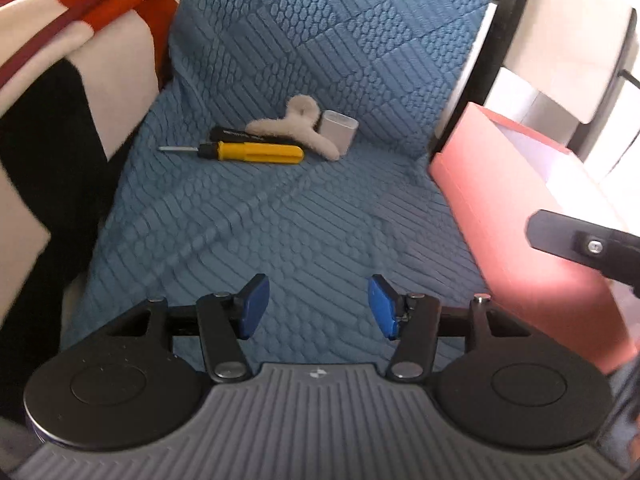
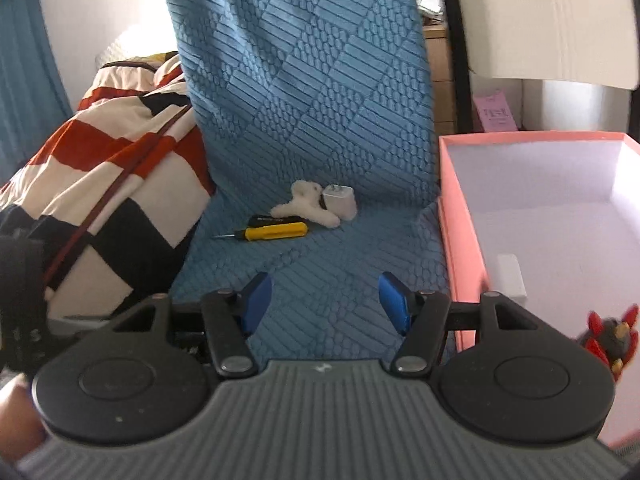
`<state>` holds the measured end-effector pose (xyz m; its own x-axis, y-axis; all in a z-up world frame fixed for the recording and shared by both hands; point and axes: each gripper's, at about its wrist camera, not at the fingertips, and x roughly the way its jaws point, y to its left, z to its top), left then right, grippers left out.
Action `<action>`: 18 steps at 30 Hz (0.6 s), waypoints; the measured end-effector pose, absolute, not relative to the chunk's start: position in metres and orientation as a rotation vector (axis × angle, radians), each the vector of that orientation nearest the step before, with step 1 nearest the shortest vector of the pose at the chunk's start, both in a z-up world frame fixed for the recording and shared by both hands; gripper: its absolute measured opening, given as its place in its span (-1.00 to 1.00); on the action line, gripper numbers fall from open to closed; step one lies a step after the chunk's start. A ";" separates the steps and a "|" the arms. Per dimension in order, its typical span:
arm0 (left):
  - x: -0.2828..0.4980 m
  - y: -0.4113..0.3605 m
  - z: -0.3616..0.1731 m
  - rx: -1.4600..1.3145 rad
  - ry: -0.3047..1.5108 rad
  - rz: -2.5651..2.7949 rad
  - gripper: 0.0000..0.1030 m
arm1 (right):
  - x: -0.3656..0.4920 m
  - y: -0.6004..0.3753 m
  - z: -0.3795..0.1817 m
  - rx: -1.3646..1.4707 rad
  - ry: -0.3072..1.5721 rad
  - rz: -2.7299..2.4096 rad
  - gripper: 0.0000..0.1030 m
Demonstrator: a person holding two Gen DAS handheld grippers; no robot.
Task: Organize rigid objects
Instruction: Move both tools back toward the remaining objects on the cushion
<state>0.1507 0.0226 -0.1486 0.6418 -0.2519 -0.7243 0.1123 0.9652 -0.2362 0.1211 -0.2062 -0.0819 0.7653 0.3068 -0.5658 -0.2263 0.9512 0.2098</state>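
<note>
I am holding the left hand-held gripper (image 1: 318, 306) spread wide and empty over the blue cover (image 1: 280, 220), and the right hand-held gripper (image 2: 326, 304) is hanging the same way, spread with nothing between its pads. Just beside the right one, on its right, the pink box (image 2: 452, 216) is sitting open with a white block (image 2: 511, 276) and a red and black toy (image 2: 608, 340) already inside. Farther ahead of both, slightly left of centre, the pile is waiting: the screwdriver (image 1: 256, 152) is lying nearest, its long axis running crosswise to my fingers, tip pointing left. A black tool (image 1: 236, 133) is lying just behind it, then the fuzzy clip (image 1: 296, 128) and the charger (image 1: 339, 128), touching. Neither arm is looking clearly nearer; since the box is on the right, I am judging the right arm better placed
</note>
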 end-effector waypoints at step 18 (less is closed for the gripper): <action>0.248 0.042 -0.165 0.030 0.961 -0.235 0.32 | 0.224 -0.169 -0.083 -0.033 0.615 0.414 0.20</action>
